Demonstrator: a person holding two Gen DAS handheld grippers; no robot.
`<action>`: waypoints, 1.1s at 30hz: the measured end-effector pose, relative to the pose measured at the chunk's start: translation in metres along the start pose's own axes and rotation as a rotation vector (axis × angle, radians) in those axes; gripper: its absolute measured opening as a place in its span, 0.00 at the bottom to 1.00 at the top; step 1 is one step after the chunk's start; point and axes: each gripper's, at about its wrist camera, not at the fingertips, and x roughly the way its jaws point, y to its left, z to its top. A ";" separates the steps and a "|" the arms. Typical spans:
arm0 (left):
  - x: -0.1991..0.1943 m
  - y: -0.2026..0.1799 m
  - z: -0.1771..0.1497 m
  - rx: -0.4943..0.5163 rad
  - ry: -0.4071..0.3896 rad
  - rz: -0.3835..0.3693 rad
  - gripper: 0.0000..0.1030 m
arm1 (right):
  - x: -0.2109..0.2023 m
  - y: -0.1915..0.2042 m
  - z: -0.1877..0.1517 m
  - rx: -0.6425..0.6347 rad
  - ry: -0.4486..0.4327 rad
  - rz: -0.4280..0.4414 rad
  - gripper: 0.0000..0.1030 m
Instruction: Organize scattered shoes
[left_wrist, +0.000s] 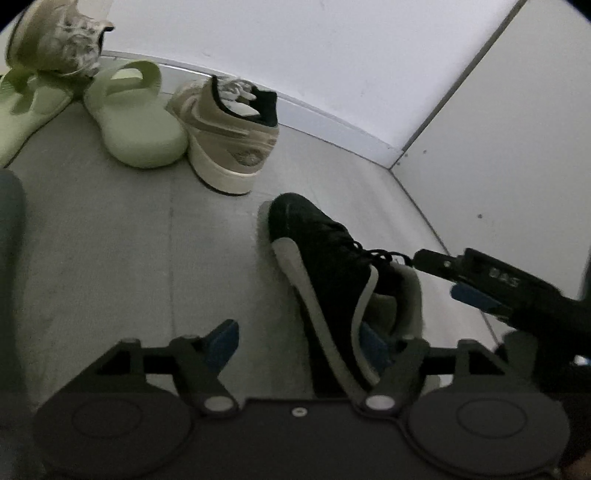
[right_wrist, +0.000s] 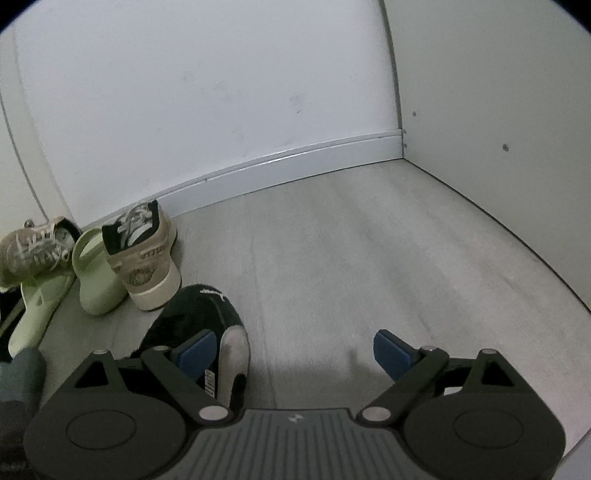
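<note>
Black sneaker (left_wrist: 325, 280) on floor, heel collar around open left claw's (left_wrist: 299, 339) right finger.

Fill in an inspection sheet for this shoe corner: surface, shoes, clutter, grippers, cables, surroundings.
Surface: pale grey wood-look floor, bare toward the corner.
Job's things: black lace-up sneaker with grey sole lying tilted on the floor; tan high-top sneaker with cream sole upright near the wall; pale green foam slide beside it; second green slide under another tan sneaker.
Clutter: nothing seen.
Grippers: left hand-held gripper open, its right blue pad inside the black sneaker's collar, not pinching; right hand-held gripper open, empty.
Cables: nothing seen.
Surroundings: white wall, white baseboard, white side panel.
</note>
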 end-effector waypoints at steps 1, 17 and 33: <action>-0.011 0.003 0.002 0.019 -0.008 0.015 0.72 | 0.001 0.001 0.001 0.001 0.000 0.002 0.90; -0.106 0.126 0.093 0.087 -0.309 0.510 0.77 | 0.000 0.079 0.001 -0.160 -0.020 0.137 0.97; -0.059 0.248 0.175 -0.092 -0.220 0.547 0.50 | 0.036 0.151 0.025 -0.186 -0.002 0.250 0.97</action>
